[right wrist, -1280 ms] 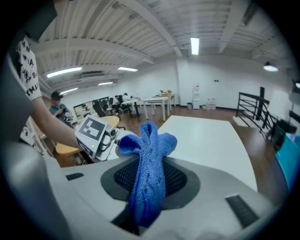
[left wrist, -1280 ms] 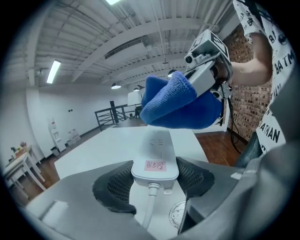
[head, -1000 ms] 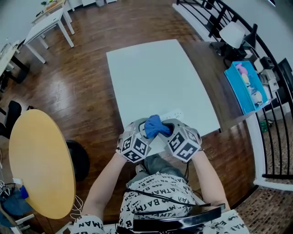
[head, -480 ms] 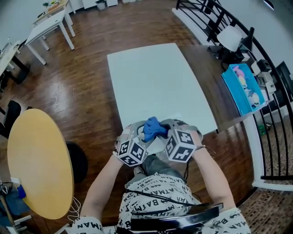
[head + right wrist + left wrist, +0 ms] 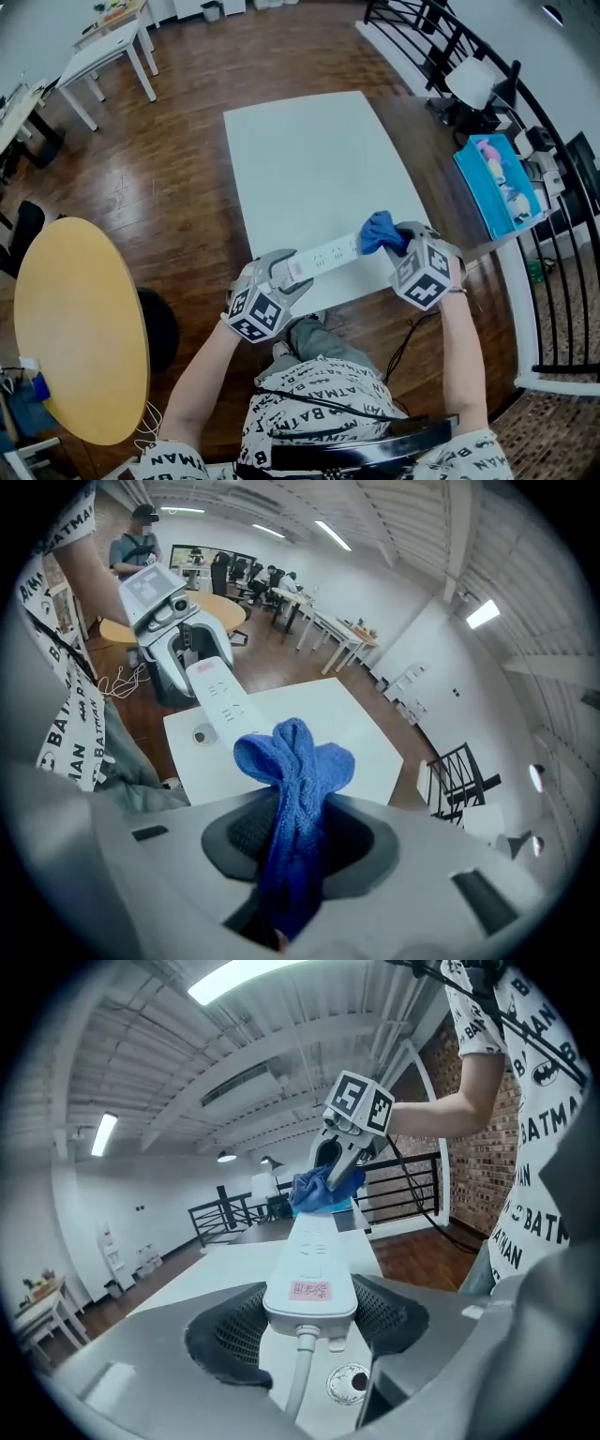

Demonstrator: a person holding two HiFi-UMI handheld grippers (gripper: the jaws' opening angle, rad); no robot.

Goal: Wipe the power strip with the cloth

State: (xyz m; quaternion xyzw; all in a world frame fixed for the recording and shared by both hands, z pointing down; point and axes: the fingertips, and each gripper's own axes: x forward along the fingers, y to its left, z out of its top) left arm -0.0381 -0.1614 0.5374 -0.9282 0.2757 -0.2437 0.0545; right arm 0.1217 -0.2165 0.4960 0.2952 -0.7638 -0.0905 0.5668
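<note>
Head view, left gripper (image 5: 279,274) clamping power strip (image 5: 324,255), right gripper (image 5: 401,240) pinching cloth (image 5: 377,231), white table (image 5: 309,159) beneath

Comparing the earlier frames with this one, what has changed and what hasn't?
The right gripper swept the blue cloth along the power strip to its far end, toward the picture's right, uncovering its length. The left gripper still clamps the strip's cord end; the cloth remains gripped.

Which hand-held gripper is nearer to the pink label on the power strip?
Left. The left hand-held gripper clamps the power strip beside the pink label; the right hand-held gripper holds the cloth at the far end.
</note>
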